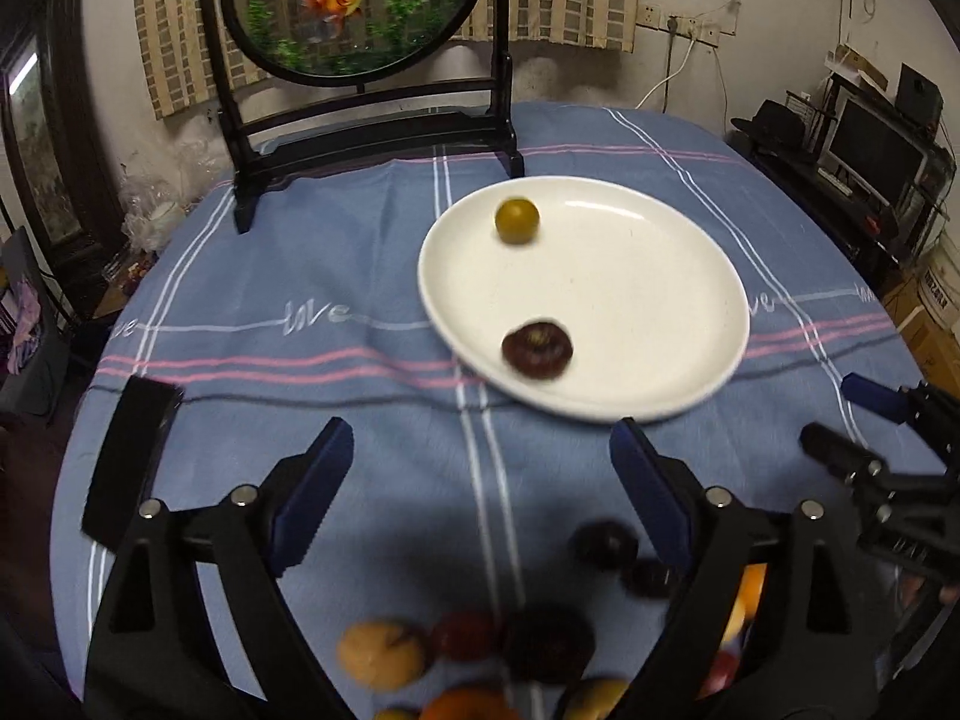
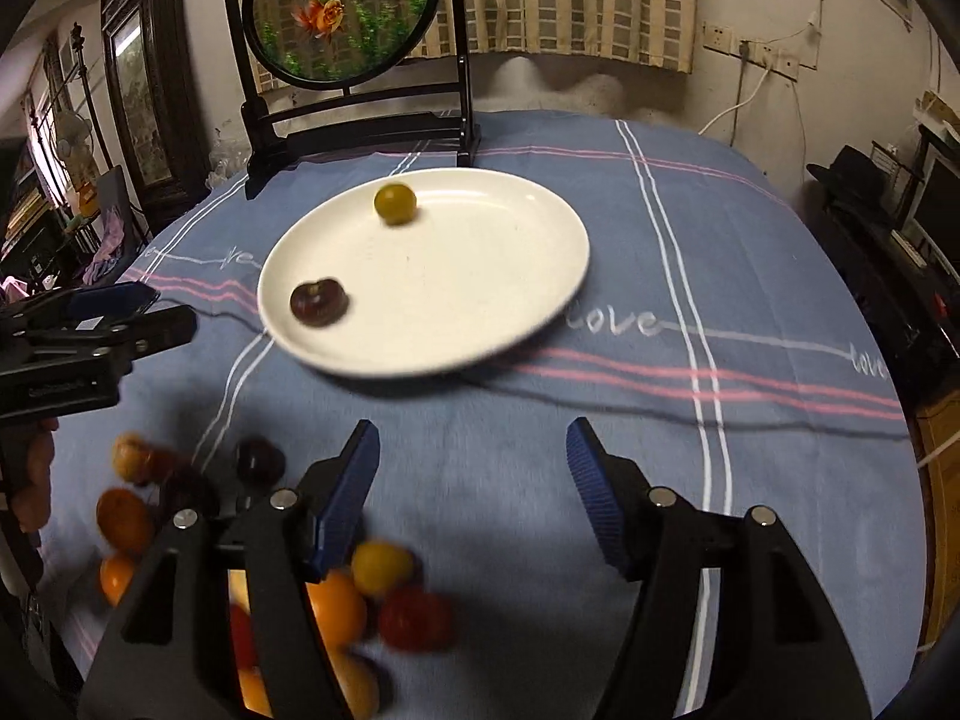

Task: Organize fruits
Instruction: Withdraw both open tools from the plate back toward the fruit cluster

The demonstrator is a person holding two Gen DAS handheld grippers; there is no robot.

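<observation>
A white plate (image 1: 648, 276) (image 2: 480, 276) lies on the blue tablecloth and holds a yellow-green fruit (image 1: 516, 220) (image 2: 395, 203) and a dark purple fruit (image 1: 537, 350) (image 2: 318, 302). A loose pile of small fruits, dark (image 1: 549, 642), tan (image 1: 382, 653), red (image 2: 415, 619), yellow (image 2: 381, 567) and orange (image 2: 123, 519), lies on the cloth near me. My left gripper (image 1: 480, 480) is open and empty above the pile, short of the plate. My right gripper (image 2: 474, 474) is open and empty, right of the pile; it also shows at the right edge of the left wrist view (image 1: 852, 426).
A round goldfish screen on a black stand (image 1: 372, 138) (image 2: 360, 132) stands at the table's far edge behind the plate. A black flat object (image 1: 129, 456) lies on the cloth at the left. Shelves and a monitor (image 1: 870, 150) stand to the right.
</observation>
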